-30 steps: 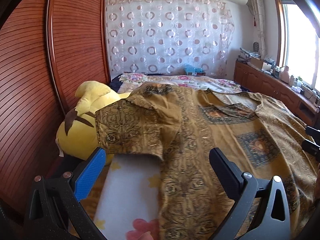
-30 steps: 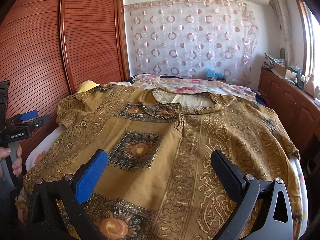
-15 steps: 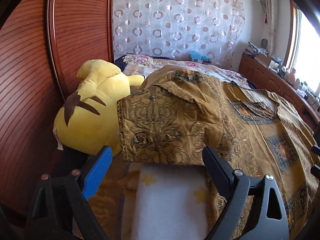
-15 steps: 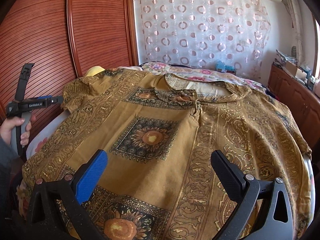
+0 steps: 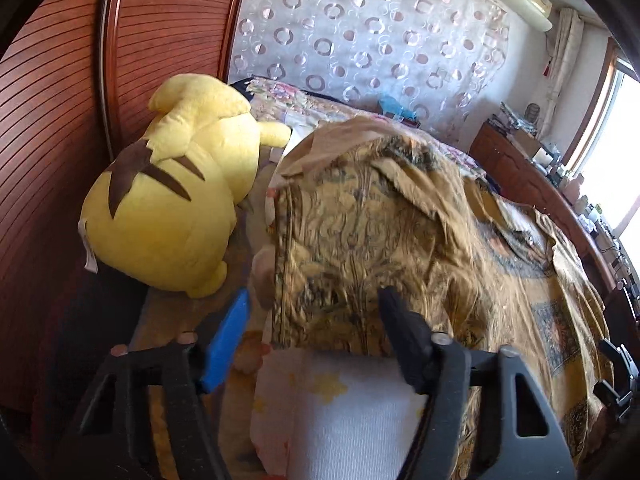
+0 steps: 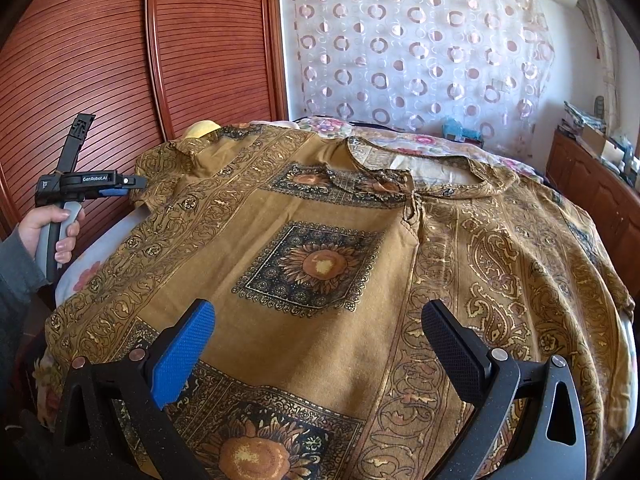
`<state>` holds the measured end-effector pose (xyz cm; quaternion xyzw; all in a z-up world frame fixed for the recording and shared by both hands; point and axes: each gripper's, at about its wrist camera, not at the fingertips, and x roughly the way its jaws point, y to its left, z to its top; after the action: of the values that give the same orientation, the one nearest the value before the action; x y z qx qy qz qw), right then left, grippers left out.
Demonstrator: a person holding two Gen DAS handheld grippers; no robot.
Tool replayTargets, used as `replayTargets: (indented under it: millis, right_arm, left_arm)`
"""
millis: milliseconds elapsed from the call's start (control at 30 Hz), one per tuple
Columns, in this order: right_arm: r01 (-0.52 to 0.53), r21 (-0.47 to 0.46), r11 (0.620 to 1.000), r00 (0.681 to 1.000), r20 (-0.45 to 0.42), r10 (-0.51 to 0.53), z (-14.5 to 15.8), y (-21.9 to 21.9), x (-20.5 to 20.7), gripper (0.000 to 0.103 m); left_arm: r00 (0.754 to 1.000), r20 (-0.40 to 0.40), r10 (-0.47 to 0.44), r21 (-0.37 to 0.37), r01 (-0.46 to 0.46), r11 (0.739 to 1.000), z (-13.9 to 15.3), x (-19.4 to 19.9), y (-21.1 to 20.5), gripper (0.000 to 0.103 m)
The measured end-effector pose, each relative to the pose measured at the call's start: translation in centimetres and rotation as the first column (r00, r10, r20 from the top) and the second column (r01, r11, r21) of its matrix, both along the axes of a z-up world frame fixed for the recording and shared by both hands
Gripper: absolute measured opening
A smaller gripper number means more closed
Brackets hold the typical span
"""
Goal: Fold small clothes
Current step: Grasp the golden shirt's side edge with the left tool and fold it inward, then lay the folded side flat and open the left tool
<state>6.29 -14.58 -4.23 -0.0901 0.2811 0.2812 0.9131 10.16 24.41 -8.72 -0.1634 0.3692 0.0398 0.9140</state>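
A brown and gold patterned shirt (image 6: 328,248) lies spread front up across the bed, collar toward the far end. Its left short sleeve (image 5: 352,248) fills the middle of the left wrist view. My left gripper (image 5: 314,304) is open, with the sleeve's hem edge between its fingers. It also shows in the right wrist view (image 6: 136,182), held at the sleeve's edge. My right gripper (image 6: 318,330) is open and empty, hovering above the shirt's lower front.
A big yellow plush toy (image 5: 168,216) lies on the bed left of the sleeve, against the red-brown slatted wardrobe (image 6: 100,60). A floral bedsheet (image 5: 352,412) shows under the shirt. A wooden cabinet (image 6: 592,196) runs along the right side.
My left gripper has moved forward and left to the sleeve, whose hem now lies between its fingers. My right gripper has edged closer over the shirt front.
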Motion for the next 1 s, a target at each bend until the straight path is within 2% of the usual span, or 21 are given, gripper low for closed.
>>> replayTargets:
  millis: [67, 200, 233, 300, 333, 433, 633, 733, 867, 1000]
  right_arm:
    - [-0.001, -0.002, 1.000, 1.000, 0.002, 0.001, -0.1, 0.3, 0.1, 0.103]
    - [-0.005, -0.002, 1.000, 1.000, 0.003, 0.005, -0.1, 0.4, 0.2, 0.103]
    - [-0.006, 0.000, 1.000, 1.000, 0.003, 0.006, -0.2, 0.5, 0.2, 0.103]
    - [-0.009, 0.005, 1.000, 1.000, -0.003, 0.009, -0.2, 0.4, 0.3, 0.103]
    - [-0.013, 0.009, 1.000, 1.000, -0.007, 0.014, -0.2, 0.3, 0.3, 0.103]
    - [-0.020, 0.010, 1.000, 1.000, -0.010, 0.020, -0.3, 0.2, 0.2, 0.103]
    - [-0.017, 0.015, 1.000, 1.000, -0.011, 0.017, -0.3, 0.2, 0.3, 0.103]
    - [-0.014, 0.017, 1.000, 1.000, -0.011, 0.014, -0.3, 0.1, 0.3, 0.103]
    - [-0.012, 0.016, 1.000, 1.000, -0.012, 0.012, -0.2, 0.1, 0.4, 0.103]
    - [-0.012, 0.021, 1.000, 1.000, -0.011, 0.012, -0.3, 0.1, 0.3, 0.103]
  left_arm:
    - [1.000, 0.001, 0.001, -0.017, -0.001, 1.000, 0.2, 0.6, 0.5, 0.056]
    - [1.000, -0.017, 0.007, -0.017, -0.007, 1.000, 0.2, 1.9, 1.4, 0.055]
    - [1.000, -0.023, 0.006, -0.020, -0.006, 1.000, 0.1, 2.2, 1.6, 0.052]
    - [1.000, -0.022, -0.004, -0.029, 0.004, 1.000, 0.0, 2.6, 1.9, 0.039]
    - [1.000, -0.016, -0.011, -0.028, 0.011, 1.000, 0.1, 2.6, 1.8, 0.027]
    - [0.999, 0.032, -0.030, 0.036, 0.029, 0.999, 1.4, 1.9, 0.8, 0.008]
    - [0.985, 0.110, -0.130, 0.119, 0.117, 0.986, 5.0, 1.2, -3.0, 0.007]
    - [0.966, 0.152, -0.211, 0.144, 0.189, 0.971, 7.4, 1.5, -6.4, 0.007]
    - [0.939, 0.166, -0.303, 0.162, 0.277, 0.947, 9.1, 2.2, -10.2, 0.007]
    - [0.914, 0.143, -0.379, 0.177, 0.353, 0.919, 9.3, 2.6, -13.7, 0.007]
